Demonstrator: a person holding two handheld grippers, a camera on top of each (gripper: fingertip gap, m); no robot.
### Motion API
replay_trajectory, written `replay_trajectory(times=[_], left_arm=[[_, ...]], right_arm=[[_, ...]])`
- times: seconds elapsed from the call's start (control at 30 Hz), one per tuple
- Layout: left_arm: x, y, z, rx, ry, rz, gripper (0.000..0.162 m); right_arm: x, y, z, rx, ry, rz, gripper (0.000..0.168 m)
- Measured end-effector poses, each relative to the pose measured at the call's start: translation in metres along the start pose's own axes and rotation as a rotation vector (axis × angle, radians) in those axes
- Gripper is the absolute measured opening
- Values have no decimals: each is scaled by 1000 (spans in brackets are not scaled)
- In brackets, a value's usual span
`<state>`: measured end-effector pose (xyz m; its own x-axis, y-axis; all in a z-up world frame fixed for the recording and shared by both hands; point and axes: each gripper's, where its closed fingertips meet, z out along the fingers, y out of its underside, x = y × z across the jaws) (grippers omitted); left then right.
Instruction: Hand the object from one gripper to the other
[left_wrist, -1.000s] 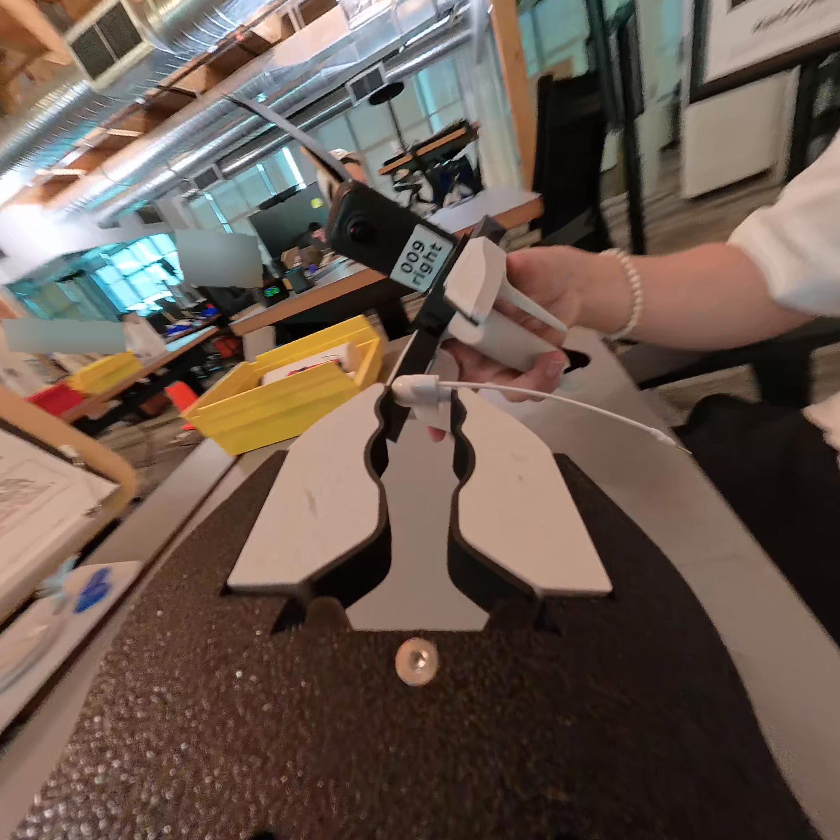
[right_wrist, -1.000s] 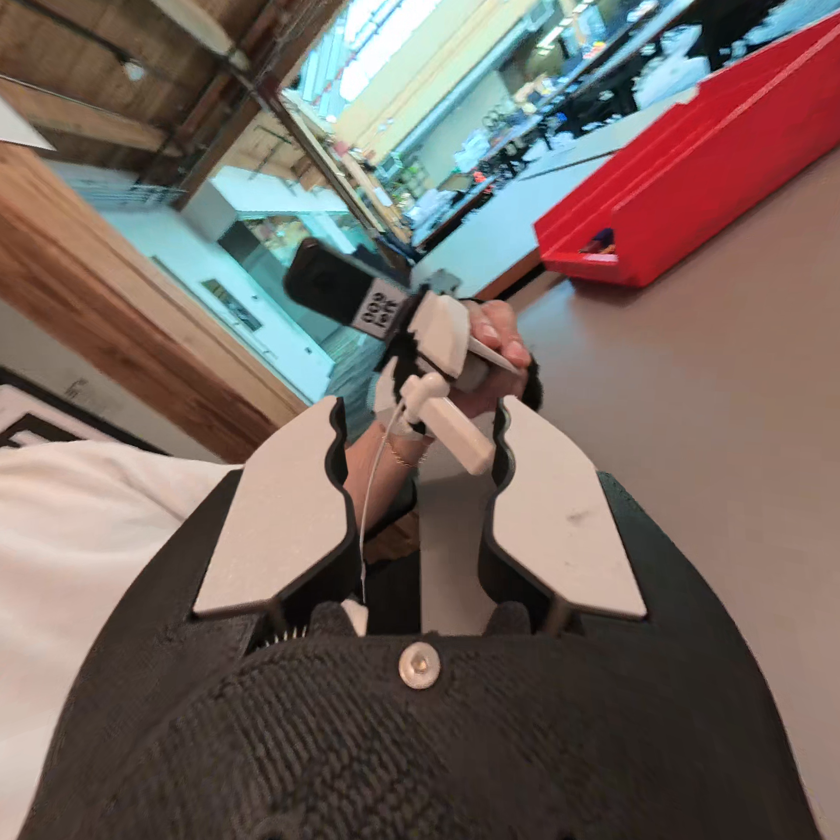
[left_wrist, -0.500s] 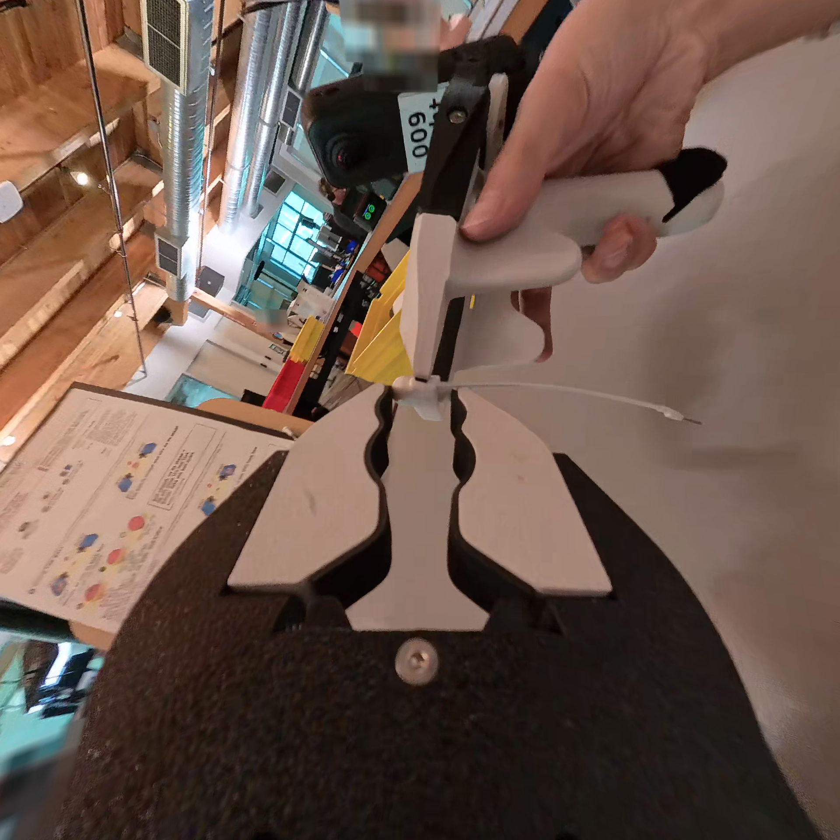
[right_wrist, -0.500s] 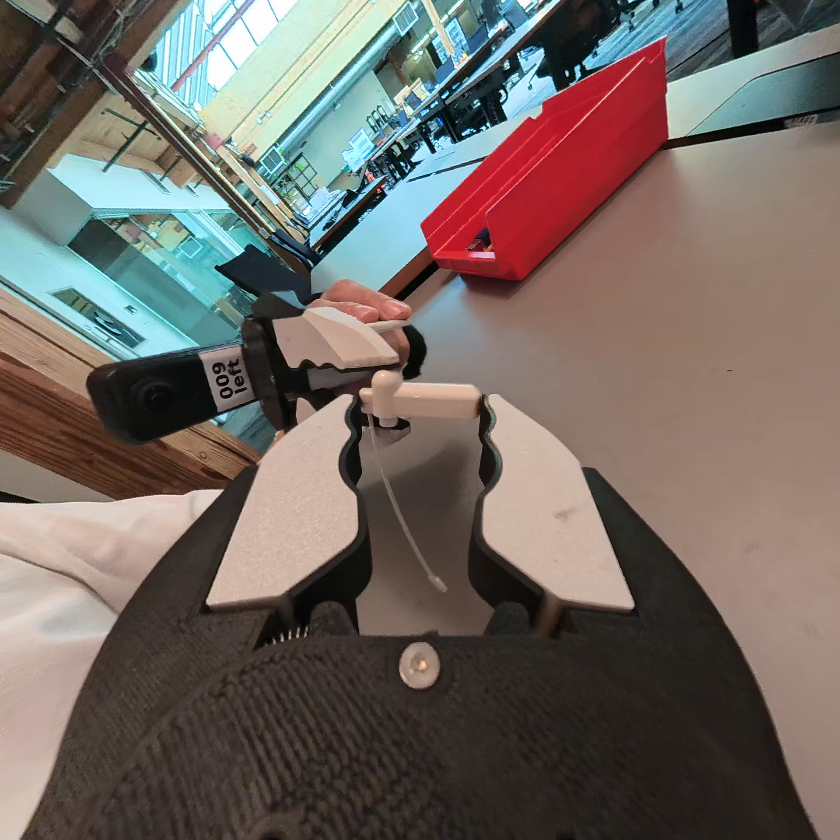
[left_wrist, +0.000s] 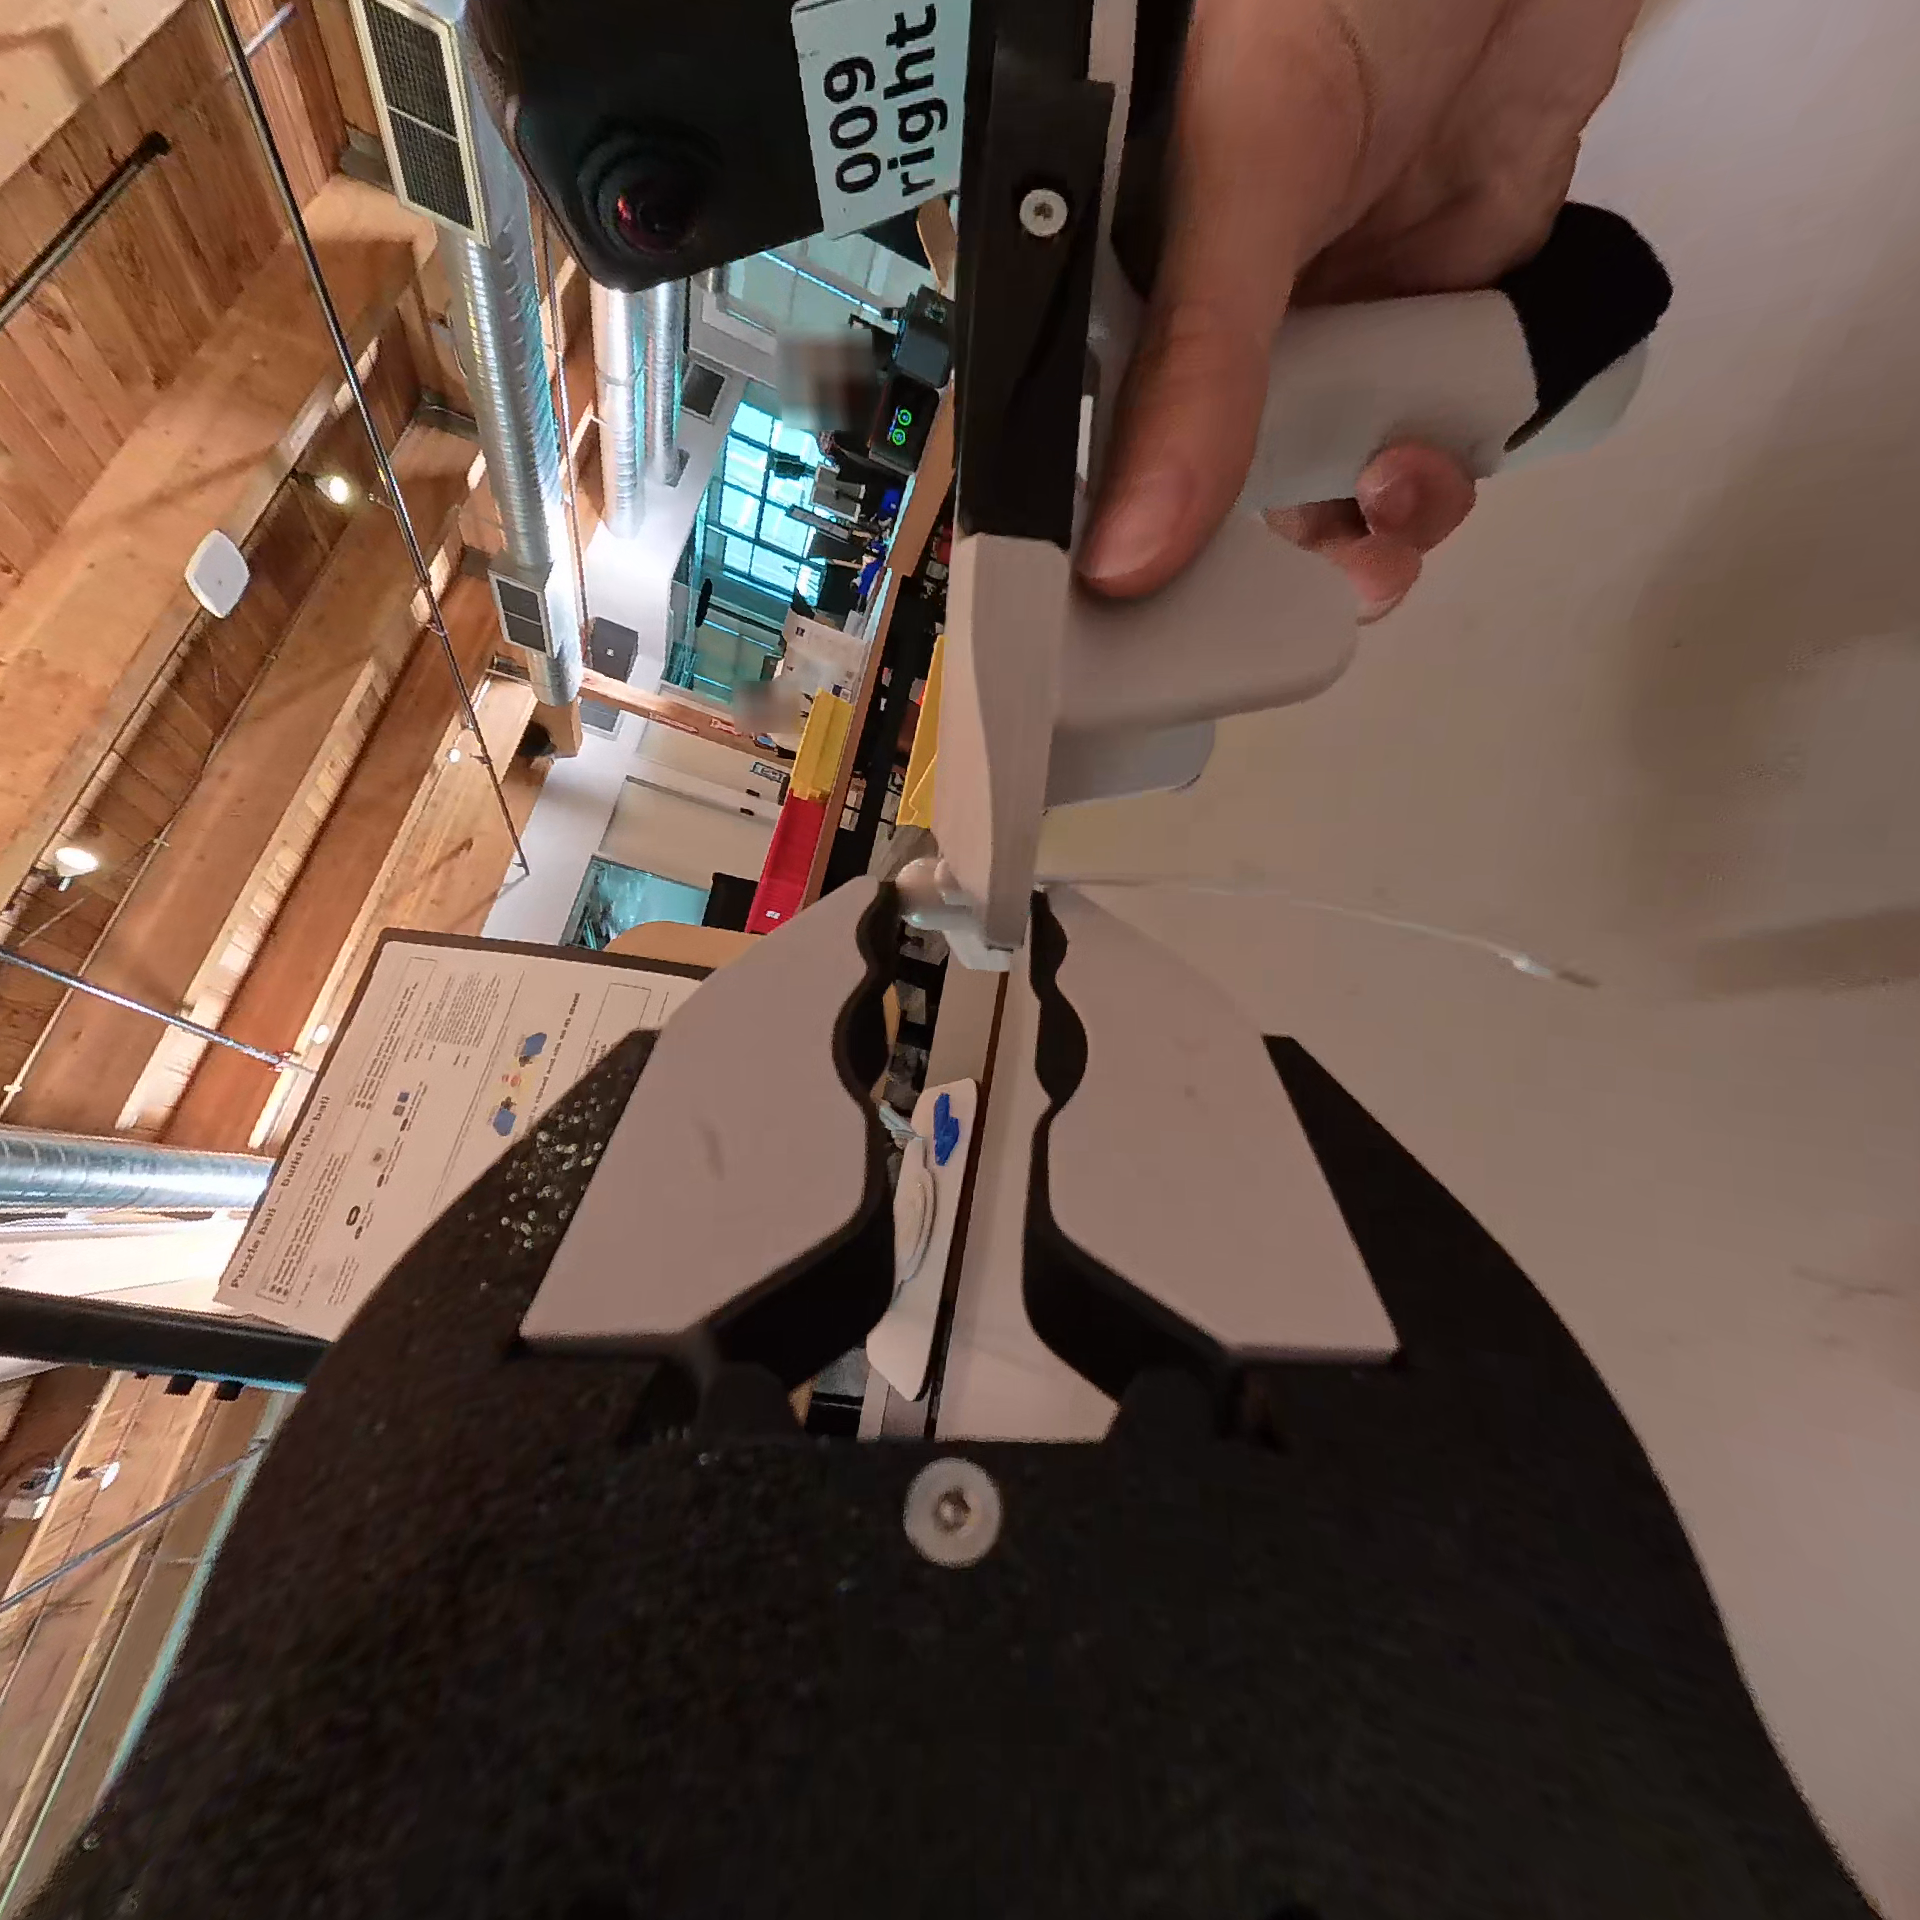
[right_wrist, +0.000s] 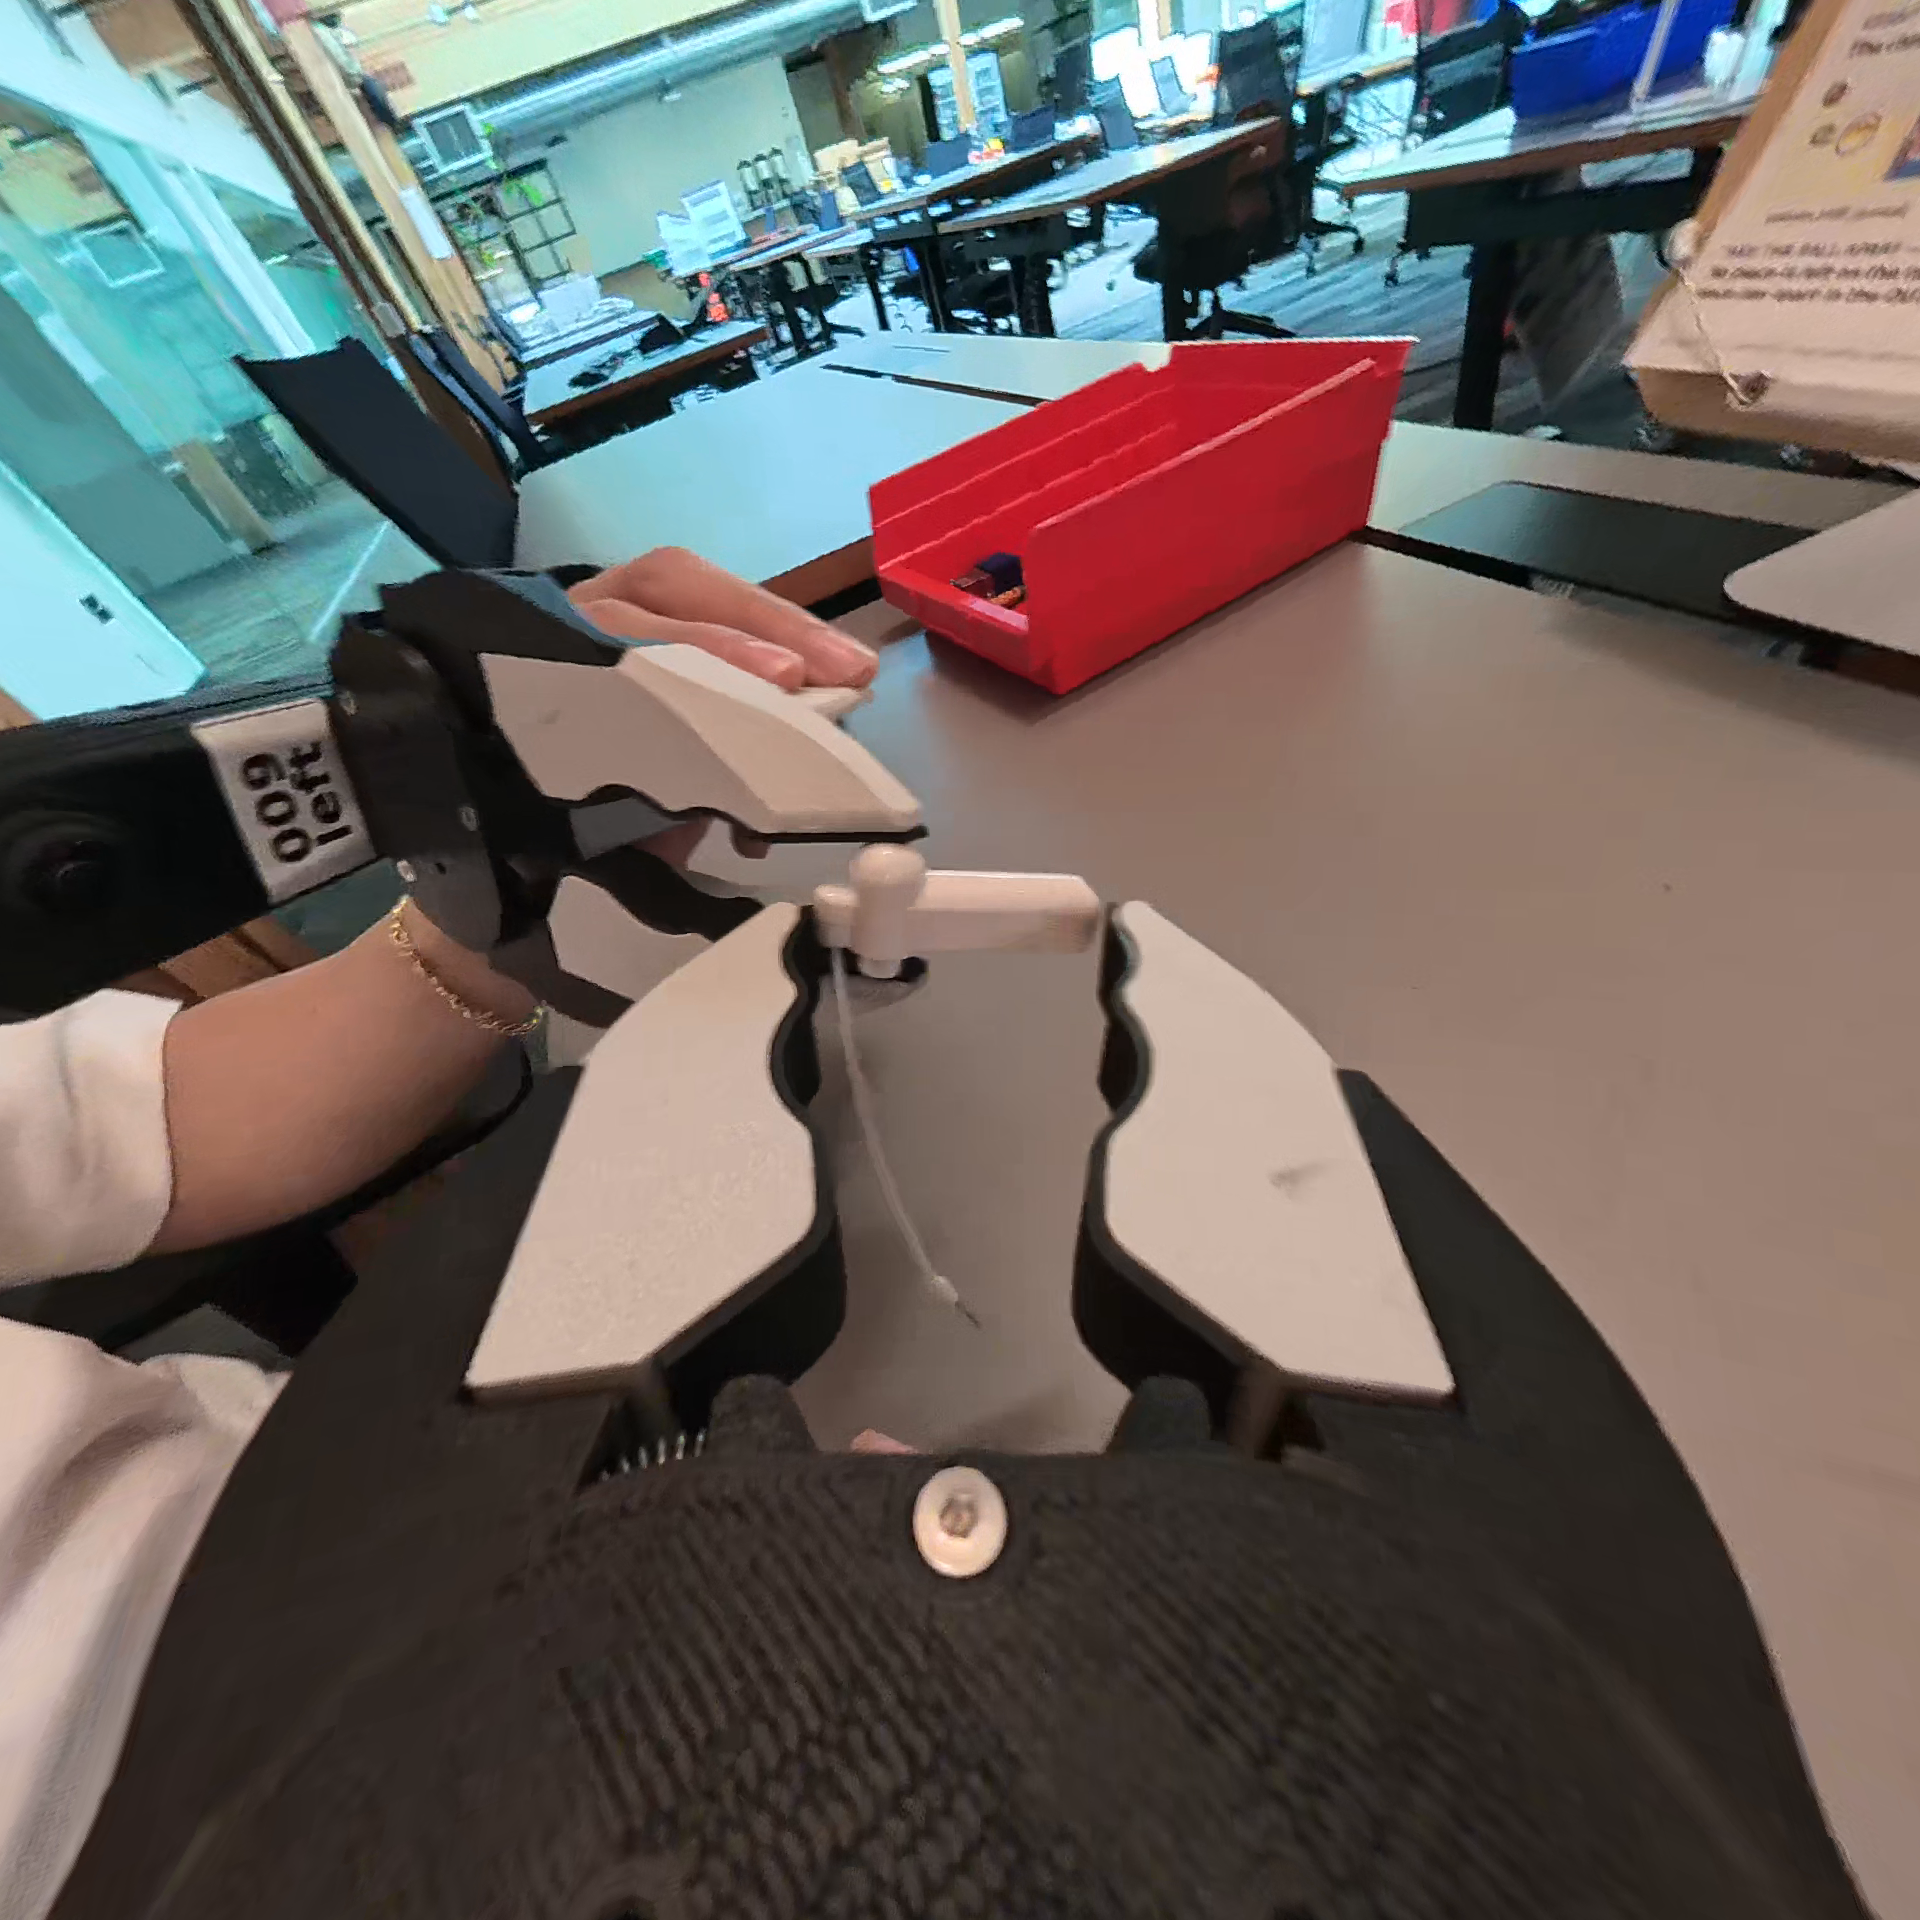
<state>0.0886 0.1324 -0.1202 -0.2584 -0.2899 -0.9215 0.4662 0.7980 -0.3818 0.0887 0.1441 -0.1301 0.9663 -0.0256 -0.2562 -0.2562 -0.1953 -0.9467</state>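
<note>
Gripping the white tag (right_wrist: 956, 914), left gripper (left_wrist: 951, 925) fingers clamp; only right view shows right gripper (right_wrist: 951, 920) fingers parted.

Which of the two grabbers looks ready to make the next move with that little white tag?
Right. The right gripper is open with its fingertips flanking the white tag, so it only needs to close. The left gripper pinches the tag's knob end and should let go afterwards.

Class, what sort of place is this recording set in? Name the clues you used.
Probably an open-plan office or workshop: rows of desks with office chairs, a red parts bin on the table, and exposed ceiling ducts.
</note>
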Motion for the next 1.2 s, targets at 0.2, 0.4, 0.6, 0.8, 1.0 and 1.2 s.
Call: replay_trajectory(times=[0.2, 0.4, 0.6, 0.8, 1.0, 1.2], left_arm=[[-3, 1, -1, -8, -18, -4, 24], [5, 4, -6, 22, 132, -327, 39], [-9, -12, -20, 171, 416, -1184, 49], [3, -21, -20, 223, 708, -1678, 49], [11, -30, -25, 311, 846, -1713, 36], [13, -31, -26, 353, 864, -1670, 24]], right_arm=[[-1, -4, 2, 9, 14, -76, 50], [-1, -13, -7, 33, 39, -343, 50], [0, -16, -17, 19, 172, -833, 50], [-15, -12, -9, 38, 212, -1163, 50], [-33, -18, -8, 135, 169, -1170, 50], [-30, -14, -6, 120, 159, -1159, 50]])
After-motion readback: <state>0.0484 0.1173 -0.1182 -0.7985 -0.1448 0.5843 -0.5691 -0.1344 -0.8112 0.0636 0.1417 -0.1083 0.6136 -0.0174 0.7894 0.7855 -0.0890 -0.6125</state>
